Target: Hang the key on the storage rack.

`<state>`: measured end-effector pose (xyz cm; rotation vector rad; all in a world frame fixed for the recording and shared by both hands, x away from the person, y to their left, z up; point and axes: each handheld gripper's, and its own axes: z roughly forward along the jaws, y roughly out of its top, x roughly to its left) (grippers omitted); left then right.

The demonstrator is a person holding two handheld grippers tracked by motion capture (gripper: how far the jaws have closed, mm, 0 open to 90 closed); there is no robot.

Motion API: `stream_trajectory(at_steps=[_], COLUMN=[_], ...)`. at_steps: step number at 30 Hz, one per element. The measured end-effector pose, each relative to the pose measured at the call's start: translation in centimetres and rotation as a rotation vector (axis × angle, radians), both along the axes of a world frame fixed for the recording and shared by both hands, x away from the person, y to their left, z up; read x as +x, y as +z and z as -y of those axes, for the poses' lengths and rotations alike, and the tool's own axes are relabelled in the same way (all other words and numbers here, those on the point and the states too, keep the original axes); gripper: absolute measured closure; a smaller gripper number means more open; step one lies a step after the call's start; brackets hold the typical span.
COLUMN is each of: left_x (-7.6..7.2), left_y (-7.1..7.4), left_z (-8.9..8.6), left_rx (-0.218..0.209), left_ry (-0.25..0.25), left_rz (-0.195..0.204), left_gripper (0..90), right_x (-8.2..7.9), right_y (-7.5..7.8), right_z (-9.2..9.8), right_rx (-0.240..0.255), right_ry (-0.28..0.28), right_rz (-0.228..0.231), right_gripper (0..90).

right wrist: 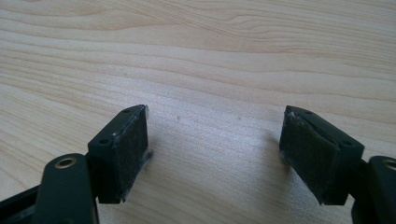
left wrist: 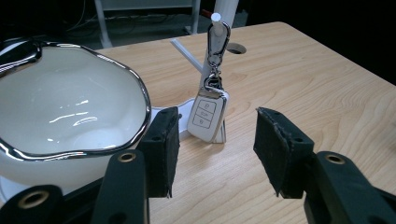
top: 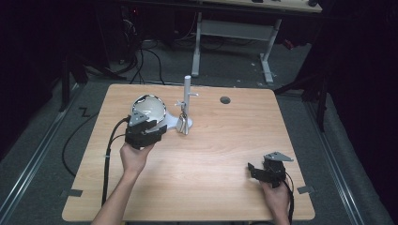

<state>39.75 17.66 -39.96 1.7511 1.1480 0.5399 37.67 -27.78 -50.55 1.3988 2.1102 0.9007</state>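
Note:
A white car key fob [left wrist: 207, 117] hangs by a metal clip from a peg of a small white stand [top: 186, 105], its lower end close to the table. My left gripper [left wrist: 215, 133] is open just short of the fob, nothing between its jaws. In the high view the left gripper [top: 149, 132] sits beside the stand, over the front of a white bowl [top: 149, 108] with a chrome rim. My right gripper [top: 252, 169] rests low at the table's front right, open, jaws wide over bare wood [right wrist: 215, 135].
The bowl [left wrist: 65, 112] lies close to the left jaw. A round cable hole [top: 225, 100] is in the wooden tabletop [top: 211, 150] behind the stand. Cables trail off the table's left side. A desk frame stands on the floor beyond.

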Motion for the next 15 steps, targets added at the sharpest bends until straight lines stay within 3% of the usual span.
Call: stream_trajectory(at_steps=[15], left_x=[-1.1], left_y=[-0.4], left_z=[-1.2], left_rx=[-0.003], left_ry=[0.023], left_rz=[0.003], left_gripper=[50.0], right_x=[0.0], right_y=[0.0], right_z=[0.0], right_rx=[0.000], right_ry=[0.000], right_rz=[0.001], right_gripper=[23.8])
